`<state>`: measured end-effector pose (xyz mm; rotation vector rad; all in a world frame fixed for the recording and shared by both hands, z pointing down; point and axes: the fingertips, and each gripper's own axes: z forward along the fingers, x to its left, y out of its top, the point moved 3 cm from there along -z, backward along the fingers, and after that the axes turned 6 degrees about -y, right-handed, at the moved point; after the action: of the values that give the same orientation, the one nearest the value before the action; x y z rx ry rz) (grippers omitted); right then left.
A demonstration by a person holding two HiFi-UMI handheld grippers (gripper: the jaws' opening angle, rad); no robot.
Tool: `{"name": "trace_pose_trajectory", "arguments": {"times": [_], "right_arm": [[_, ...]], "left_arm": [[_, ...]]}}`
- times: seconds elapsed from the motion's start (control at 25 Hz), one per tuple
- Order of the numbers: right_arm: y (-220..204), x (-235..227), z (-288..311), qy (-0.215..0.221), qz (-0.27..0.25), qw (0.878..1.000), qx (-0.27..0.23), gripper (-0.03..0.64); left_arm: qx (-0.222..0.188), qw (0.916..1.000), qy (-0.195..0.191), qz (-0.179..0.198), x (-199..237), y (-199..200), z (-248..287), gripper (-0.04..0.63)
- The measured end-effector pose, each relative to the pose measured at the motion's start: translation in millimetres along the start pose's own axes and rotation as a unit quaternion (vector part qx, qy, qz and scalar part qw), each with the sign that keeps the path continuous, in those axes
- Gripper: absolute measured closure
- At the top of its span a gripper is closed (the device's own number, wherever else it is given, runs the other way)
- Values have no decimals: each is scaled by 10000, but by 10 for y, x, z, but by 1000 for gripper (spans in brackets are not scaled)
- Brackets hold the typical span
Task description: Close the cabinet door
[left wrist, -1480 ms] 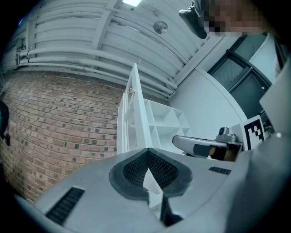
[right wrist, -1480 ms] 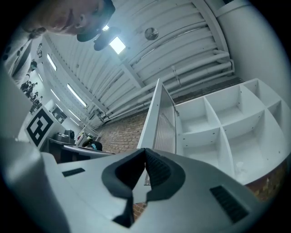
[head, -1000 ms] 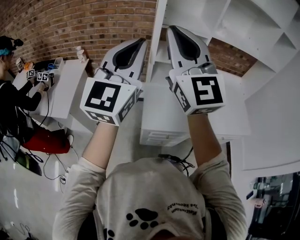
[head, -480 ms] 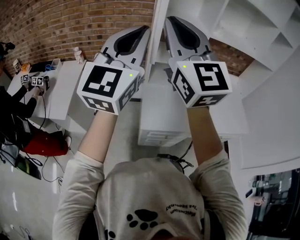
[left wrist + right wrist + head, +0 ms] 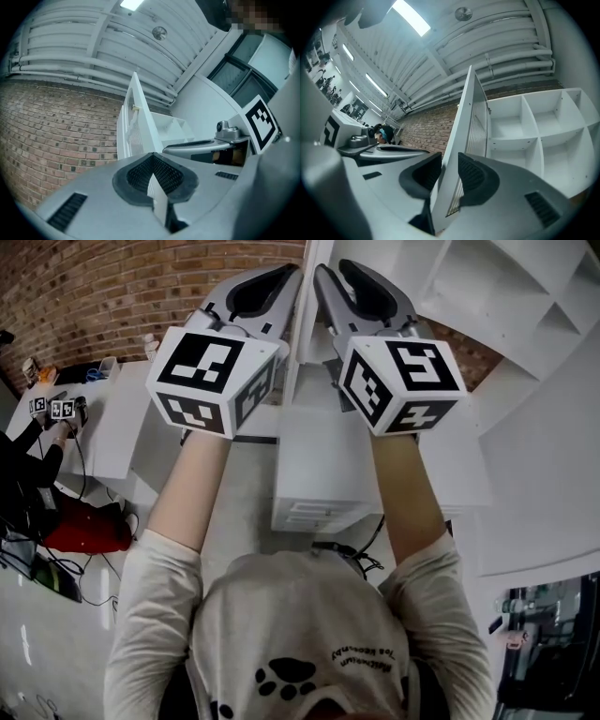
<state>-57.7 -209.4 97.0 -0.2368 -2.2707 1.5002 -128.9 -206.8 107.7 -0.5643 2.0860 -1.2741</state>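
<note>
Smooth white-painted cabinet door (image 5: pixel 457 136), rough brick wall (image 5: pixel 56 126).

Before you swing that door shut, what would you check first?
1. Hold: the left gripper is shut on the edge of the cabinet door: ok.
2. Release: the right gripper has just been opening its jaws; the door's edge stands between them, not pressed: ok.
3. Path: the shelves show nothing sticking out where the door will land: ok.
4. Bystander: the person at the far table is well away from the door: ok.
5. Hinges free to turn: cannot tell.
</note>
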Motion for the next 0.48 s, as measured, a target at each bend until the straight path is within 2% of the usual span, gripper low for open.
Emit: {"name": "trace_pose_trajectory", "arguments": {"times": [0.16,0.28,0.48], "right_arm": [[-9,0,34,-38,216,9997,73,495],[-6,29,58,-78,203,9997,90,479],[-81,85,157,-227,74,9993,280,446]], "left_arm": [[14,10000,3,33,54,48,13,588],[31,9998,54,187,77,84,14,588],[101,9996,83,232,116,62,18,588]]}}
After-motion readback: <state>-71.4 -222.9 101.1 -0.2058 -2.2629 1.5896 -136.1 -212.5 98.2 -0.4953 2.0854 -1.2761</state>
